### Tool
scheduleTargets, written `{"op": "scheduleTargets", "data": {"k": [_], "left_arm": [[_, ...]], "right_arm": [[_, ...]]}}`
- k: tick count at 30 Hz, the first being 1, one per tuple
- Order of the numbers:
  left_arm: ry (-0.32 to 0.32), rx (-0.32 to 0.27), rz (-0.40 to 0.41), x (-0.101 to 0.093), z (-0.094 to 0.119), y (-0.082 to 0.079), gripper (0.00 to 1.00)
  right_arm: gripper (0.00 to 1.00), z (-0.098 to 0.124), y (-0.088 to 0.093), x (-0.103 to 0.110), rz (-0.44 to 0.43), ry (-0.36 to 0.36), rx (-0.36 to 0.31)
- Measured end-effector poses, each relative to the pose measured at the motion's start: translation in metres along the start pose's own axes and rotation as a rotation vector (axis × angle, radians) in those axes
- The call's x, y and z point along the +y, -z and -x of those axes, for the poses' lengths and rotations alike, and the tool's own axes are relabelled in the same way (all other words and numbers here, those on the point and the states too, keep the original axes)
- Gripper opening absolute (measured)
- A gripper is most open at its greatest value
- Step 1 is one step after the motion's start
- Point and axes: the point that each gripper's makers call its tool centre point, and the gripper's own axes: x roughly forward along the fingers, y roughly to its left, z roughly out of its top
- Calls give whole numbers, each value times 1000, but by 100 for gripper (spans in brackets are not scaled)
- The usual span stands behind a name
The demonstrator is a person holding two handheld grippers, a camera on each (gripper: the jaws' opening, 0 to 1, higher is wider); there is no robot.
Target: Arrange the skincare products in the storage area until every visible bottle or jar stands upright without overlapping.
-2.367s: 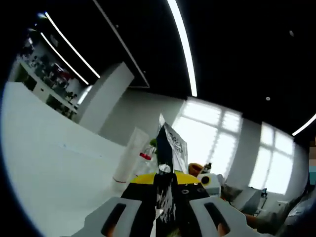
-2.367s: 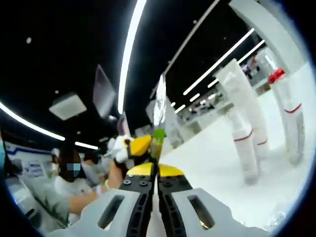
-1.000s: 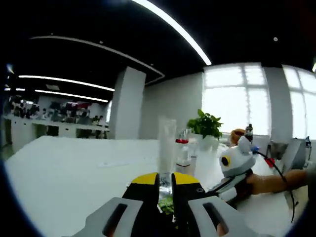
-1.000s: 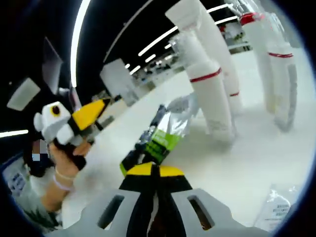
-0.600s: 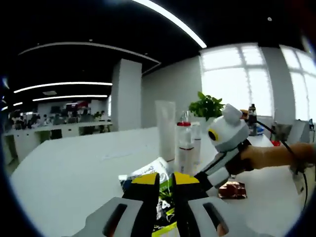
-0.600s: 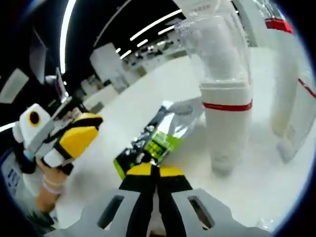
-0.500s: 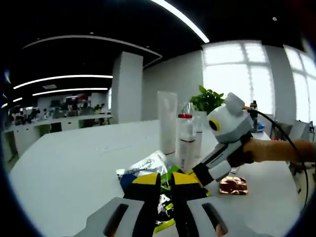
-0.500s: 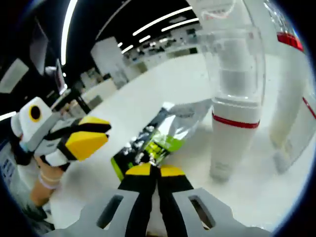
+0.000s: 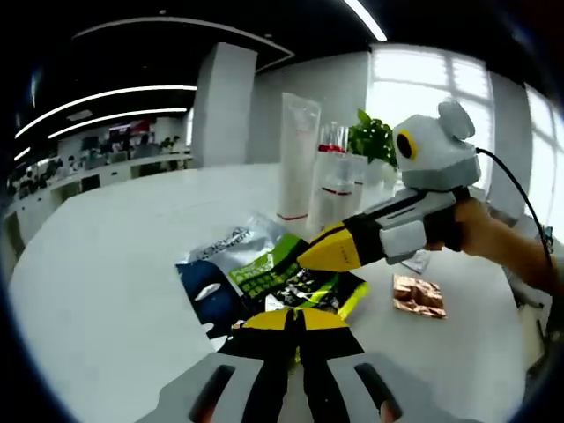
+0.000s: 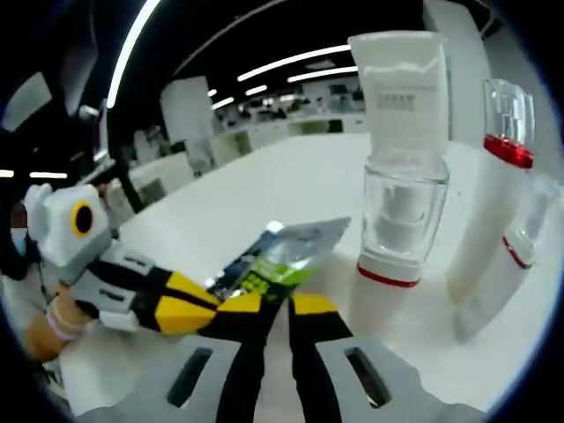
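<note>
Two sachets lie overlapped flat on the white table [image 9: 106, 264]: a green sachet [image 9: 282, 278] [image 10: 269, 264] over a silver and dark blue sachet [image 9: 216, 282]. My left gripper [image 9: 296, 319] is shut on the green sachet's near edge; it enters the right gripper view from the left [image 10: 189, 313]. My right gripper [image 10: 278, 308] has its jaws slightly apart just short of the sachet, and in the left gripper view its yellow tips [image 9: 328, 253] hover over the sachet. Behind stand a white tube [image 9: 295, 154] [image 10: 401, 97] and clear red-banded bottles [image 9: 330, 181] [image 10: 397, 242].
A small copper-coloured sachet [image 9: 419, 295] lies flat to the right of the pile. A tall red-capped bottle [image 10: 489, 211] stands to the right of the tube. A potted plant [image 9: 374, 145] sits far back. A hand [image 9: 480, 233] holds the right gripper.
Both grippers have come down and the sachets now lie flat on the table. The right gripper's jaws, shut on the green sachet before, have parted. The left stays shut.
</note>
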Motion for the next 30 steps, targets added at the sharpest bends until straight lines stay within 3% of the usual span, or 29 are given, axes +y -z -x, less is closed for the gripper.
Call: {"op": "scheduleTargets", "data": {"k": [3,8,11,17,19,20,23,26,30], "left_arm": [[-3,14,-12,-1,-1,4,3],[10,29,-14,-2,-5,7,3],[9,31,-13,-2,-3,7,3],[-6,17,20,6,8,-1,3],[-56,30,26,16,14,-1,3],[-92,38,4,23,16,0,3],[-184,85,-100,36,19,4,1],[-214,135,-149,38,16,11,1],[-231,125,-187,35,13,10,1]], "right_arm": [[11,4,4,-2,15,17,-28],[7,13,-1,7,40,-5,-96],[7,13,6,19,68,-37,-64],[7,3,29,31,298,-2,24],[2,-1,33,29,363,24,38],[0,-4,30,31,385,25,6],[0,-5,31,31,398,28,12],[0,-3,33,32,395,27,17],[0,-1,36,33,410,27,12]]}}
